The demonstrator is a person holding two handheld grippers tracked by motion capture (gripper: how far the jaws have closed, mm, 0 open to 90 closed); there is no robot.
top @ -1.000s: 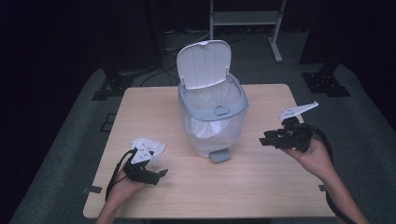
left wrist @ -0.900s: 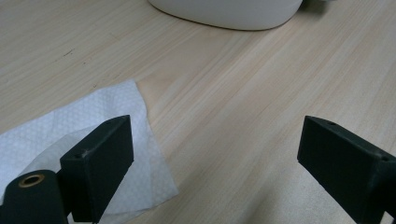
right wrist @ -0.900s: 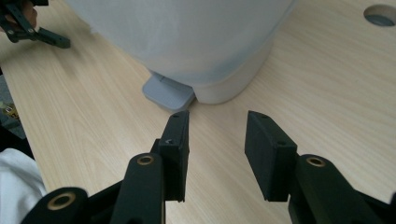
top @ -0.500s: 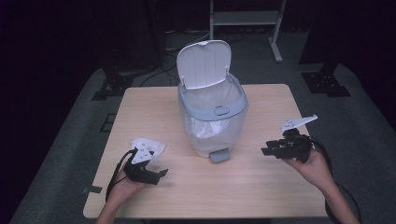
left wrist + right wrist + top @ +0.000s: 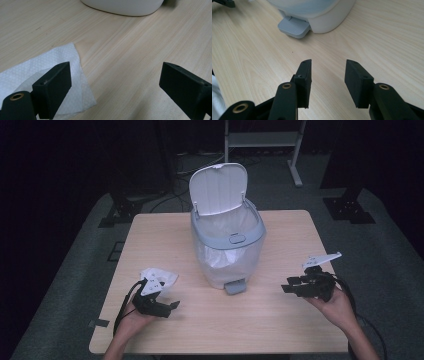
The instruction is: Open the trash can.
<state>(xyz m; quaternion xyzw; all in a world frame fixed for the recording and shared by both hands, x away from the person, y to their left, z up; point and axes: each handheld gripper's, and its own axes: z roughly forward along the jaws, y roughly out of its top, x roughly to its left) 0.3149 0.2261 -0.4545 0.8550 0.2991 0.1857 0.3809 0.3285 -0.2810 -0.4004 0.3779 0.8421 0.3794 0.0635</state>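
A white and grey pedal bin (image 5: pixel 227 245) stands mid-table with its lid (image 5: pixel 220 187) up and a white liner inside. Its grey pedal (image 5: pixel 235 287) faces the front edge. A crumpled white tissue (image 5: pixel 162 276) lies on the table at the front left. My left gripper (image 5: pixel 167 309) rests just in front of it, open, and the tissue (image 5: pixel 50 65) lies beside the left jaw, not between the jaws. My right gripper (image 5: pixel 290 285) hovers low at the front right and points toward the pedal (image 5: pixel 293 26). Its jaws have just been opening, with nothing between them.
The wooden table (image 5: pixel 280 227) has bare room on both sides of the bin and along its front edge. A metal stand (image 5: pixel 260 140) and dark equipment bases sit on the floor behind the table.
My right gripper has come down toward the tabletop and slightly nearer the front edge, and its jaws stand wider. The left gripper, the tissue and the bin have stayed in place.
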